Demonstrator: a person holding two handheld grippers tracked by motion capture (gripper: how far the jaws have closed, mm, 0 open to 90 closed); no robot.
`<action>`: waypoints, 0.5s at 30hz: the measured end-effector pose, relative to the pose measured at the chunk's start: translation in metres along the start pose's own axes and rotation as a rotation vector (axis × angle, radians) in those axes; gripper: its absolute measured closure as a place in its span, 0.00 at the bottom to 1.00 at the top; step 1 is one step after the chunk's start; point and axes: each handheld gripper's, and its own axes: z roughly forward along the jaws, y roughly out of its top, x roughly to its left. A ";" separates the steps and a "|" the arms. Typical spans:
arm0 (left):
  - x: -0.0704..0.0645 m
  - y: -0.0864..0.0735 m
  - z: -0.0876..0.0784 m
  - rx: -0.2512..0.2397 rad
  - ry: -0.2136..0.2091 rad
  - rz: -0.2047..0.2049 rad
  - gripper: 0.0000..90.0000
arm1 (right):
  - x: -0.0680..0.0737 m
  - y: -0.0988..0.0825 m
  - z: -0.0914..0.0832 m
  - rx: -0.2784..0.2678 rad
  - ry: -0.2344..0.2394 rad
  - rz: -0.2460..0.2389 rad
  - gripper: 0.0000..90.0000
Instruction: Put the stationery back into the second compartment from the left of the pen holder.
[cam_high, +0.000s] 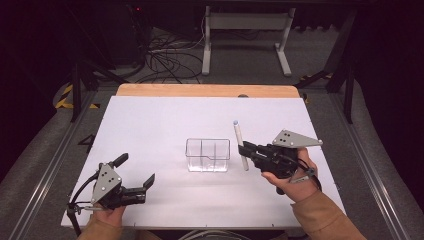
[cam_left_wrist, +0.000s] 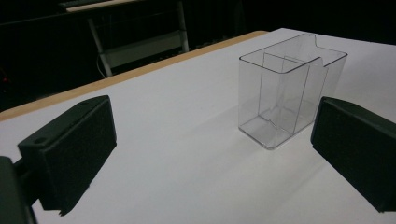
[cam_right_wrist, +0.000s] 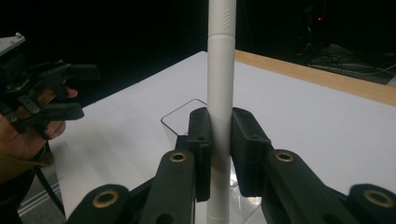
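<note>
- The right gripper (cam_high: 245, 148) is clamped on a white pen (cam_high: 240, 145); in the right gripper view the two pads press the pen (cam_right_wrist: 220, 84) from both sides, and the pen stands upright between them with its ends past the pads above and below.
- In the high view the pen sits just right of a clear bin (cam_high: 208, 155), near its right wall but apart from it; its bluish tip points toward the far side of the table (cam_high: 150, 120).
- The bin stands upright near the middle of the white table, with thin dividers inside; the left gripper view shows it (cam_left_wrist: 289, 88) between the two black jaws, farther off.
- The left gripper (cam_high: 135, 176) has its jaws wide apart with nothing between them; it sits near the table's near left edge, well apart from the bin.
</note>
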 end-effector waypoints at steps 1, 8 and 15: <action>0.000 0.000 0.000 0.000 0.000 0.000 0.01 | 0.000 0.000 0.000 0.000 0.000 0.000 0.88; 0.000 0.000 0.000 0.000 -0.001 0.000 0.01 | 0.002 0.002 0.004 -0.026 -0.015 0.026 0.88; 0.000 0.000 0.000 0.003 -0.001 -0.002 0.01 | 0.005 0.005 0.013 -0.057 -0.022 0.020 0.88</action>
